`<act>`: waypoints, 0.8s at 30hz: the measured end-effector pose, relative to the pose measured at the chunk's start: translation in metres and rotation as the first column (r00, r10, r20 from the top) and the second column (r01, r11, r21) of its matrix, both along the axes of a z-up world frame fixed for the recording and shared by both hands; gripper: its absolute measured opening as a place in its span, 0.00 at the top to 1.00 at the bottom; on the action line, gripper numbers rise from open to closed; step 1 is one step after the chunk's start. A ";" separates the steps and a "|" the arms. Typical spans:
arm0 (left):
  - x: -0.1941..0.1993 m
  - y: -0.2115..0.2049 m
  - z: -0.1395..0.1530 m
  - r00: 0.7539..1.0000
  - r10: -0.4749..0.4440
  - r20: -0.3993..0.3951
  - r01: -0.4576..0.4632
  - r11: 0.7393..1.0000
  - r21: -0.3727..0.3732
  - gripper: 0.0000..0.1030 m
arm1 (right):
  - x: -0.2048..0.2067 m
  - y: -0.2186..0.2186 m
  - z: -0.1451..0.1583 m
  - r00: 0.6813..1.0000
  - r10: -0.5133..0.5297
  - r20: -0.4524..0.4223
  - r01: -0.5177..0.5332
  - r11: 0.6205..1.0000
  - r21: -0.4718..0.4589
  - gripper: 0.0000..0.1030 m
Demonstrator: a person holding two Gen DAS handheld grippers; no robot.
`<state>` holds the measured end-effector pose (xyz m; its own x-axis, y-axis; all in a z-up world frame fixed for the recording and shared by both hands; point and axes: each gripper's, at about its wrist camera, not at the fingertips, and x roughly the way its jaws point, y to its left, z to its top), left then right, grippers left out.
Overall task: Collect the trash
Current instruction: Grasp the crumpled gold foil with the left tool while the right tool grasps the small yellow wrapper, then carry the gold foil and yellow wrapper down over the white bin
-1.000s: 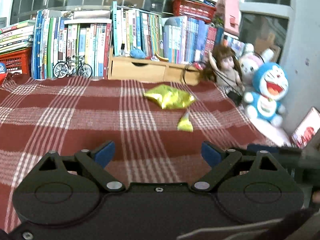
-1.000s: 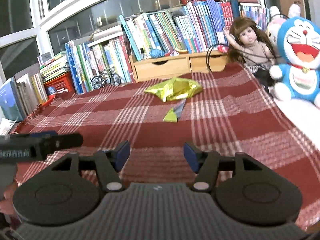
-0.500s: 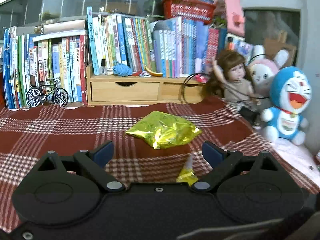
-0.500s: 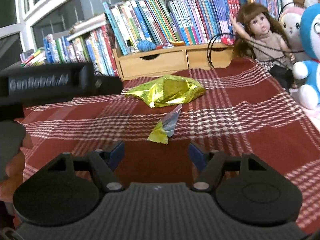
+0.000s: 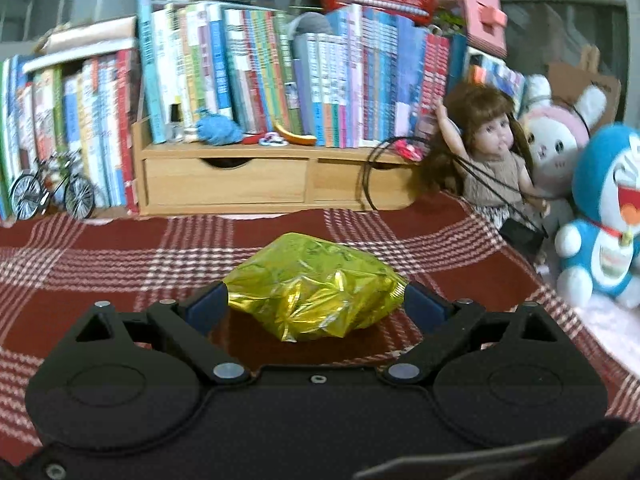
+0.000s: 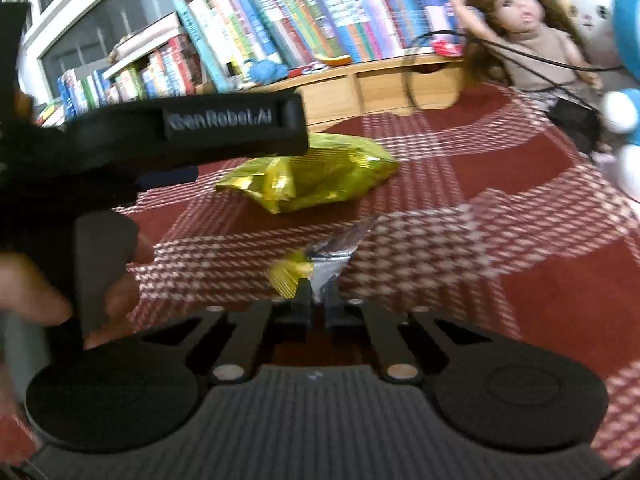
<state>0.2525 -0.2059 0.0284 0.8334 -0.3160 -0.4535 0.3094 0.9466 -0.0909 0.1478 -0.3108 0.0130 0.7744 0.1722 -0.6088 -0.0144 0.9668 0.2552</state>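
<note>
Now both hands are at the trash, which they weren't a second ago. The right hand-held gripper (image 6: 316,300) has snapped together on the small torn wrapper scrap (image 6: 316,266): half a second back its fingers stood wide with the scrap lying ahead of them on the red plaid cloth (image 6: 500,216); in the right wrist view now, the two fingers meet at the scrap's near end, yellow corner to one side, silvery part sticking up and away. It looks clamped, though the frame is blurred and I can't tell if the scrap has left the cloth.

The left hand-held gripper (image 5: 316,306) has closed in on the big yellow foil bag (image 5: 316,292). A second ago the bag sat well ahead mid-cloth; now it fills the gap between the fingers. They stand apart, blue pads (image 5: 208,306) right at the bag's two ends, touching or just beside, no squeeze showing: the foil isn't visibly crushed. The bag rests on the worktop cloth, in front of the wooden drawer unit (image 5: 228,184) and the row of books (image 5: 260,72). In the right wrist view the left tool's black body (image 6: 180,136) crosses above the bag's near end, a person's fingers (image 6: 48,300) on its handle.

Meaning for the task: one piece likely secured, the second lined up but not gripped. No bin or bag for collecting is in either view, so where the trash goes can't be told.
</note>
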 end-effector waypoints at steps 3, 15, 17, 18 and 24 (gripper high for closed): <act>-0.001 -0.018 -0.009 0.999 -0.003 0.040 0.000 0.997 0.077 0.08 | -0.019 -0.019 0.000 0.999 -0.045 0.004 0.045 0.999 0.005 0.94; 0.015 -0.060 -0.029 0.998 -0.040 0.052 0.029 0.979 0.201 0.74 | -0.037 -0.043 0.006 0.996 -0.081 0.030 0.081 0.997 0.016 0.91; 0.013 -0.058 -0.026 0.998 -0.034 0.060 0.022 0.980 0.196 0.76 | -0.037 -0.043 0.006 0.997 -0.078 0.029 0.077 0.997 0.017 0.87; 0.011 -0.057 -0.025 0.997 -0.035 0.062 0.022 0.980 0.197 0.76 | -0.035 -0.043 0.005 0.997 -0.075 0.028 0.075 0.997 0.016 0.87; -0.003 -0.051 -0.012 0.994 -0.048 0.099 0.025 0.976 0.218 0.80 | -0.031 -0.037 0.006 0.999 -0.026 0.045 0.025 0.999 0.023 0.42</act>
<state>0.2493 -0.2569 0.0163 0.8689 -0.2510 -0.4266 0.3410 0.9282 0.1485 0.1163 -0.3475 0.0186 0.8056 0.1649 -0.5690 -0.0017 0.9611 0.2762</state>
